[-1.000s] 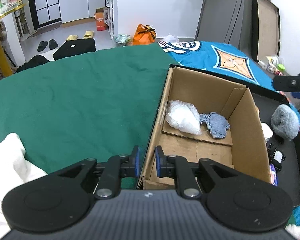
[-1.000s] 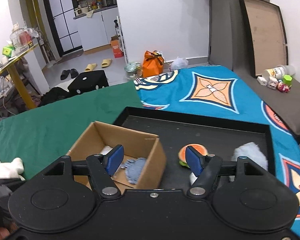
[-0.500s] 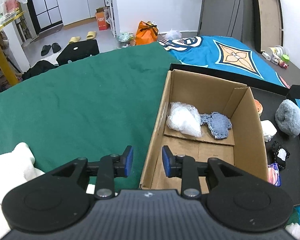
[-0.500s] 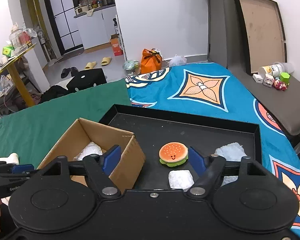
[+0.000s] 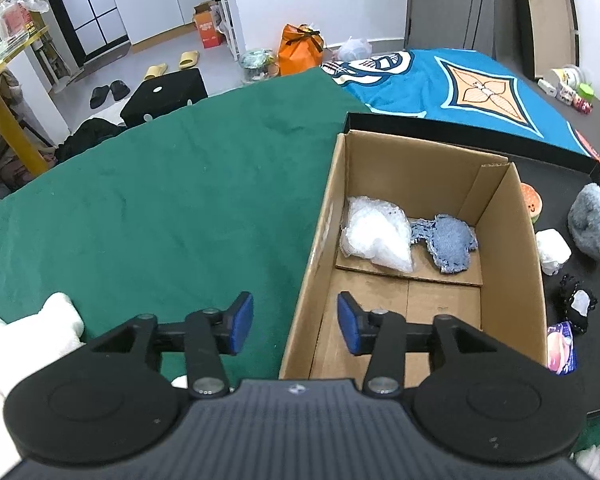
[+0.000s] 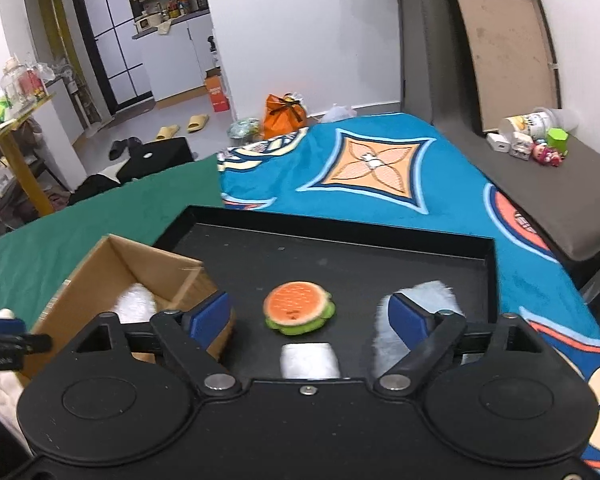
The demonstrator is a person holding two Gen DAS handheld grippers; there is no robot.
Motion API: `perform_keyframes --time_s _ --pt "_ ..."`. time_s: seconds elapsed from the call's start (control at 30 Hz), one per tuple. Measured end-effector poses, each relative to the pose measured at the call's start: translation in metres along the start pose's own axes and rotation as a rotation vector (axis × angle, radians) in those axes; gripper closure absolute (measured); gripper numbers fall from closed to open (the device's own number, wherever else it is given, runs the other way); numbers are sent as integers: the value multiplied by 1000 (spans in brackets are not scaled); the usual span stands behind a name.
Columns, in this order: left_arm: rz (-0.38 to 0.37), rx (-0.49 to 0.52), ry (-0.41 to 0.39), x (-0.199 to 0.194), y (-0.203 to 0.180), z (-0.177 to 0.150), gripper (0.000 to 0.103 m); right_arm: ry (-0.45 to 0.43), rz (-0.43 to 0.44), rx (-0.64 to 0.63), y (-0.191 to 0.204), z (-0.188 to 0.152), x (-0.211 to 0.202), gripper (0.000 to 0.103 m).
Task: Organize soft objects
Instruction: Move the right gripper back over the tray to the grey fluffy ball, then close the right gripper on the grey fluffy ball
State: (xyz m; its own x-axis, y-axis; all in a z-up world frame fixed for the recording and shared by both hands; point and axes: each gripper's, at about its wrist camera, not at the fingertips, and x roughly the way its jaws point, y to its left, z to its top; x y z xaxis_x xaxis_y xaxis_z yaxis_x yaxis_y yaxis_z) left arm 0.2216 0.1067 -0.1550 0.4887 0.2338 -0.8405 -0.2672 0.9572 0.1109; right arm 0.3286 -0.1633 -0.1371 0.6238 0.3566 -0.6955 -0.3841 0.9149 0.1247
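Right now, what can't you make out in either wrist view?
- White block, right view: near part hidden by the gripper body.
- Fluffy toy, right view: partly behind a finger pad, blurred.
- Box contents, right view: walls hide all but a white lump.
- Pink packet, left view: print too small to read.
- Burger toy, left view: mostly behind the box wall.

A bed is carrying everything. A green blanket (image 5: 148, 208) is covering its left part and a blue patterned blanket (image 6: 380, 184) is covering its right. A black tray (image 6: 340, 248) is lying across both, and a white cloth (image 5: 40, 328) is resting on the green blanket's near edge.
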Motion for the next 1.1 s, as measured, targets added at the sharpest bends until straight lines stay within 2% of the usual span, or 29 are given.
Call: perform_keyframes --time_s 0.1,0.17,0.23,0.33,0.4,0.63,0.87,0.97,1.03,1.1 --pt "9 19 8 1 -4 5 47 -3 -14 31 -18 -1 2 15" --pt "10 45 14 1 -5 10 45 -11 -10 58 -30 1 1 9" --pt "16 60 19 0 -7 16 39 -15 -7 75 -40 2 2 1" --pt "15 80 25 0 -15 24 26 4 4 116 -54 2 10 0" --pt "8 92 31 1 -21 28 22 31 8 148 -64 1 18 0" --pt "23 130 68 18 -40 34 20 152 -7 203 -83 -14 52 0" --pt "46 152 91 28 -49 38 20 196 -28 193 -83 -23 64 1" --pt "51 153 96 31 -50 38 20 229 -22 212 -86 -26 68 15" --pt "54 154 97 33 -50 38 20 259 7 255 -90 -28 69 37" --pt "51 152 99 34 -50 38 20 269 11 265 -91 -30 68 47"
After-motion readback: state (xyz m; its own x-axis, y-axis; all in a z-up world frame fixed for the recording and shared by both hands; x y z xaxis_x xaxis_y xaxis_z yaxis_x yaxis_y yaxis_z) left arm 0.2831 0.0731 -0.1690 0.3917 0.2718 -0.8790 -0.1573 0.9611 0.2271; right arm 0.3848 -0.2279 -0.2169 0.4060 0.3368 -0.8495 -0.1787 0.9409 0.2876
